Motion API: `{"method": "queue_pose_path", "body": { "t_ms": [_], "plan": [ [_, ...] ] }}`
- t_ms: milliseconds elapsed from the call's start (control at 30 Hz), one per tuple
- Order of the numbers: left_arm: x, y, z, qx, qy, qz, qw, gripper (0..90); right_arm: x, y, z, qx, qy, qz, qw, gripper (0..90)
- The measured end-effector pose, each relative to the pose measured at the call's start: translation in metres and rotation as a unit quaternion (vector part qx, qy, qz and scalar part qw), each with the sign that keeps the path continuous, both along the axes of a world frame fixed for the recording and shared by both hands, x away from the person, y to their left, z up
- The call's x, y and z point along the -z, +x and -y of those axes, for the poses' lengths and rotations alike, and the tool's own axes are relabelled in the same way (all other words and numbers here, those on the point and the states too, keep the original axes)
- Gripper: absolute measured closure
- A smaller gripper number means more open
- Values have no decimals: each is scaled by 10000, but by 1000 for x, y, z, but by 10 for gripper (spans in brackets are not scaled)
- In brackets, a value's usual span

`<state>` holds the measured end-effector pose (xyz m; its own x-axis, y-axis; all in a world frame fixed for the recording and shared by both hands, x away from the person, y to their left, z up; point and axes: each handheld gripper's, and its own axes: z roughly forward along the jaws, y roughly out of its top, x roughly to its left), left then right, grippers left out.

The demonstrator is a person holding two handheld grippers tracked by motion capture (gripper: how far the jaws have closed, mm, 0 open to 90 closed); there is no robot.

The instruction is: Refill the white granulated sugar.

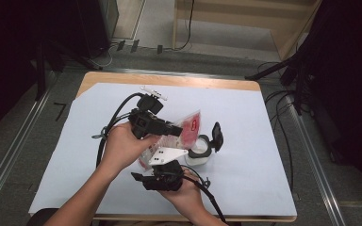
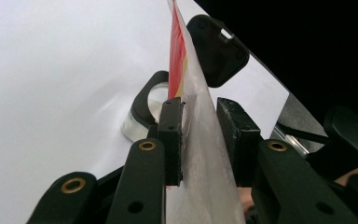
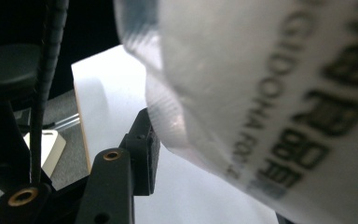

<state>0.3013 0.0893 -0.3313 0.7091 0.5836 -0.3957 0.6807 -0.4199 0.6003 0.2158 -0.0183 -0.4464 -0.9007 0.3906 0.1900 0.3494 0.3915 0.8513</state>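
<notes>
Clear plastic pouch with red printed panel [image 1: 185,129]: held in the air above the small clear jar with black flip lid [image 1: 202,151], long axis tilted, running up and away from the left tongs [image 1: 173,128]. Left tongs closed on the pouch's edge; film sits edge-on between the pads [image 2: 171,135]. Right tongs [image 1: 139,178] nearer the pouch's lower end, part-open, no grip evident. Film glossy, crinkled, black lettering. Pale blue surface [image 1: 264,155] below.
</notes>
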Motion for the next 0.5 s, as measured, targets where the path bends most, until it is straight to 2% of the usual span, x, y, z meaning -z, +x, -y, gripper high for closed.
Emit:
{"method": "queue_pose_path", "body": {
  "t_ms": [67, 167, 300, 500],
  "plan": [
    [0, 1, -1, 36, 77, -40, 10000, 728, 3, -1, -1, -26, -66, -9, 10000, 550],
    [3, 2, -1, 64, 77, -156, 9998, 729, 8, -3, -3, -63, -196, 88, 9997, 550],
    [7, 4, -1, 115, 219, -282, 9993, 729, 15, -4, -4, -132, -272, 106, 9995, 559],
    [15, 8, -1, 149, 209, -415, 9988, 727, 22, -5, -4, -187, -309, 7, 9993, 564]
  ]
}}
